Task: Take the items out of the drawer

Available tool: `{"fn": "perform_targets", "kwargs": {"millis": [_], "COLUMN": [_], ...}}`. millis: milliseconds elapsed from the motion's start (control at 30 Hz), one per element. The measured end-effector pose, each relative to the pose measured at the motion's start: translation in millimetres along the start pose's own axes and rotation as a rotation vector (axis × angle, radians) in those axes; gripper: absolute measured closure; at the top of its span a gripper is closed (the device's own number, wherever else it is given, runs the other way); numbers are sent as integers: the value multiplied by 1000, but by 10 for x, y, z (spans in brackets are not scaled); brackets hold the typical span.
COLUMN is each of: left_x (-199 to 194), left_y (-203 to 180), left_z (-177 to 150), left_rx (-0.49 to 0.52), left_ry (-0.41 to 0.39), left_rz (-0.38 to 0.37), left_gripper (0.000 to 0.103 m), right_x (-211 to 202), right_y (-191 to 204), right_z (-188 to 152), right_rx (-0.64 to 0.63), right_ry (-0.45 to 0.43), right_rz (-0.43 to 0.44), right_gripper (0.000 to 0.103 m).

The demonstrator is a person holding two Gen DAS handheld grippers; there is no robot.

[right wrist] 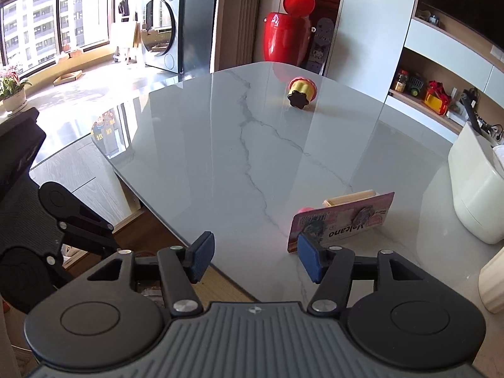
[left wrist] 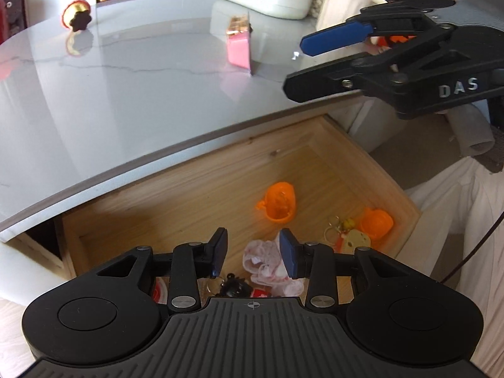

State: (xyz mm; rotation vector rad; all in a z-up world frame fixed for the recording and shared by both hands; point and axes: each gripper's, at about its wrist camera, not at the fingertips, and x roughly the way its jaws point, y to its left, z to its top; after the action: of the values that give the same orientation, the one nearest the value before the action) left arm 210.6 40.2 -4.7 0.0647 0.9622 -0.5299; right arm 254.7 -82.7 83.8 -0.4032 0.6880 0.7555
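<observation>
Halfway through emptying the drawer [left wrist: 195,186].

On the marble tabletop [left wrist: 126,94]: red-and-gold toy [left wrist: 76,15], pink card box [left wrist: 239,48]. Left in the drawer: pink cloth [left wrist: 267,264], orange cup [left wrist: 278,201], keychains [left wrist: 341,236]. Left gripper [left wrist: 253,253] poised above the cloth, fingers moderately spread, empty; right gripper [right wrist: 252,256] wide apart, empty, over the tabletop.

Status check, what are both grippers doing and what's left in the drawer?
Left gripper open, empty, over open wooden drawer. Right gripper open, empty, above grey marble table. Orange plastic cup and pink-white cloth unblocked in drawer.
</observation>
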Motion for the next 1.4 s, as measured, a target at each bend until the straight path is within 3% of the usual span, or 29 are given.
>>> {"fn": "perform_targets", "kwargs": {"millis": [233,400,533,733,833,933,1000,1100,1133,1200,1300,1400], "left_x": [280,590,798,903,1035,1230,1349,1489,1536,1600,1486,1118], "left_y": [-228,-498,-551,-711,-905,-996,-984,-970,-963,-936,-921,-900], "left_z": [55,140,159,281,252,181,142,119,114,107,146,204], "left_rx": [192,375,403,359,528,685,739,753,755,749,742,711], "left_ry": [124,252,334,229,179,188,211,250,266,305,267,225], "left_rz": [-5,22,60,16,67,173,185,172,174,164,163,138], "left_gripper": [63,62,63,63,63,65,66,73,83,91,95,96], "right_x": [-390,-361,-301,-350,-382,-439,-460,-450,-443,-431,-407,-351], "right_y": [-154,-337,-401,-397,-383,-420,-445,-483,-490,-501,-515,-539], "right_z": [-696,-1139,-1252,-1255,-1232,-1224,-1239,-1275,-1280,-1293,-1308,-1309], "right_rx": [15,105,147,157,153,171,181,194,197,201,212,238], "right_ry": [85,167,191,174,158,135,132,141,144,149,159,180], "right_rz": [-51,-72,-82,-56,-68,-71,-74,-75,-77,-77,-72,-51], "right_gripper": [26,25,22,17,17,15,15,15,15,15,15,15]}}
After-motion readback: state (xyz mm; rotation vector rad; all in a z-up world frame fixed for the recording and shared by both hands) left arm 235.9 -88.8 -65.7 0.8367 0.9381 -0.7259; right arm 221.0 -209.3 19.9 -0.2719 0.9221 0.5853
